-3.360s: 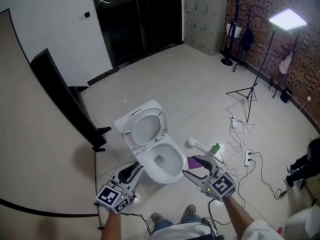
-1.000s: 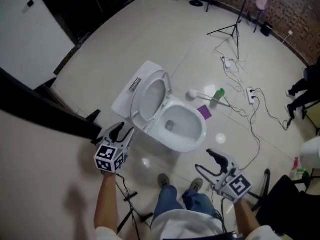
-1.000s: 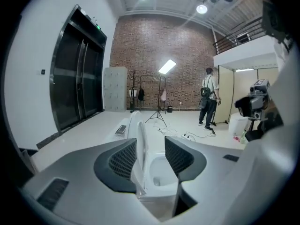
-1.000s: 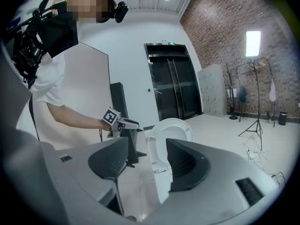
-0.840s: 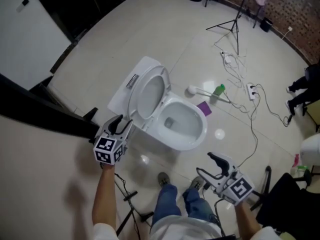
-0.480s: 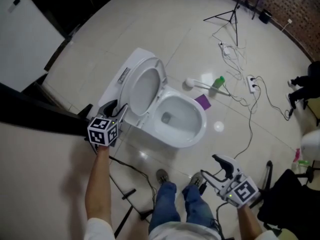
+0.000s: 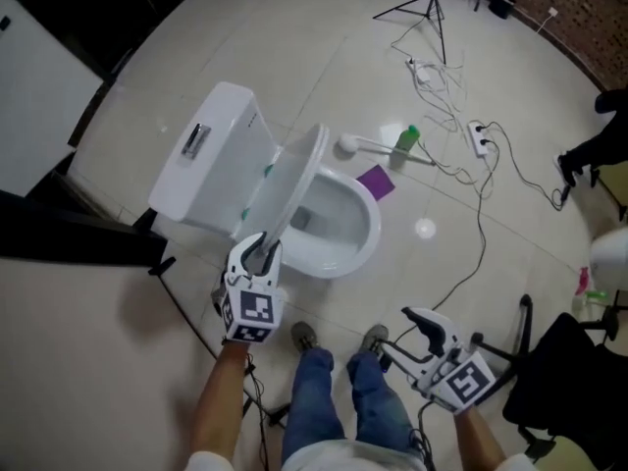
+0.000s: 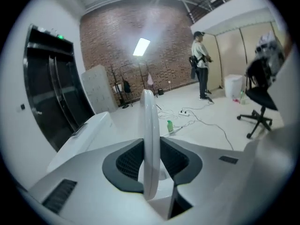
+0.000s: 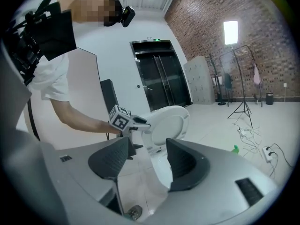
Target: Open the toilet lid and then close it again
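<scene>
Over floor tiles (image 7: 294, 57): clamping tilted toilet lid (image 7: 294, 180) with just-closing left hand-held gripper (image 7: 260, 253), 8 o'clock of bowl (image 7: 365, 226); holding right hand-held gripper (image 7: 397, 329) wide, empty.

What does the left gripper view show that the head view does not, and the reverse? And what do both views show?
Only the left gripper view: a bright rectangular light panel and a pale grey metal cabinet. Only the head view: the open, empty right hand-held gripper, the white ceramic toilet bowl and a purple flat item. Both: the raised white plastic toilet lid between the jaws of the left hand-held gripper, which have just been closing on it, the white cistern and a green bottle.
</scene>
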